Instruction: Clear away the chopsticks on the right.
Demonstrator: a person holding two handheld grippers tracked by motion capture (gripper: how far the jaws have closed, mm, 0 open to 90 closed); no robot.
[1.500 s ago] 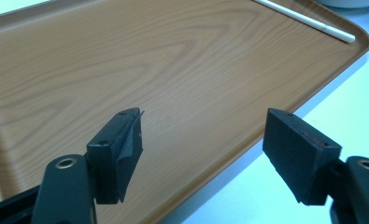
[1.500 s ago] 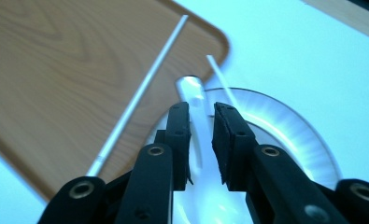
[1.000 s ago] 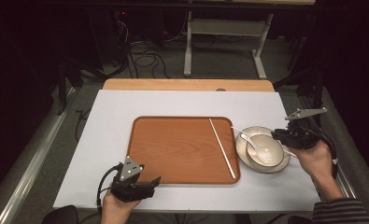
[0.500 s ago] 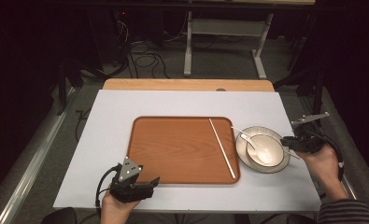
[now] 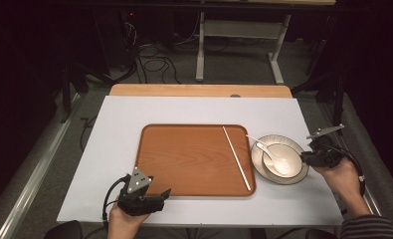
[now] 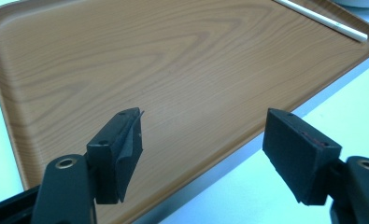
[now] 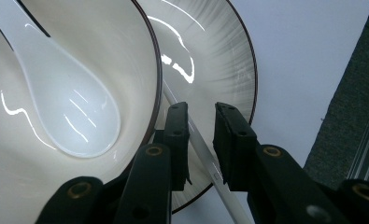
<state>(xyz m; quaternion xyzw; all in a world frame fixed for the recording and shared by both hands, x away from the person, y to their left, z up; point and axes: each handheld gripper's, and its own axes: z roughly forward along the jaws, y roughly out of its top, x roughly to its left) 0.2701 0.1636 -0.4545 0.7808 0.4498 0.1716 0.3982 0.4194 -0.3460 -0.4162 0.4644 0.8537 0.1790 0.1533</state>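
A wooden tray [image 5: 184, 164] lies mid-table with one white chopstick [image 5: 236, 157] along its right side. To its right a plate [image 5: 296, 147] carries a cream bowl [image 5: 283, 175] that holds a white spoon [image 5: 278, 162]. My right gripper [image 5: 306, 159] is low at the plate's right edge. Its jaws have just been opening, and a second white chopstick [image 7: 197, 139] lies loose between them on the plate [image 7: 215, 56], beside the bowl [image 7: 126, 46] and spoon [image 7: 65, 107]. Over the tray's near edge [image 6: 173, 60] my left gripper [image 5: 164, 196] stands open [image 6: 203, 140] and empty.
The white table top [image 5: 109, 149] has its right edge close behind my right hand. A wooden table edge [image 5: 199, 90] adjoins the far side. Desk legs and cables stand on the floor beyond.
My right gripper has come down from above the plate's right side to its rim. The left gripper has stayed where it was.
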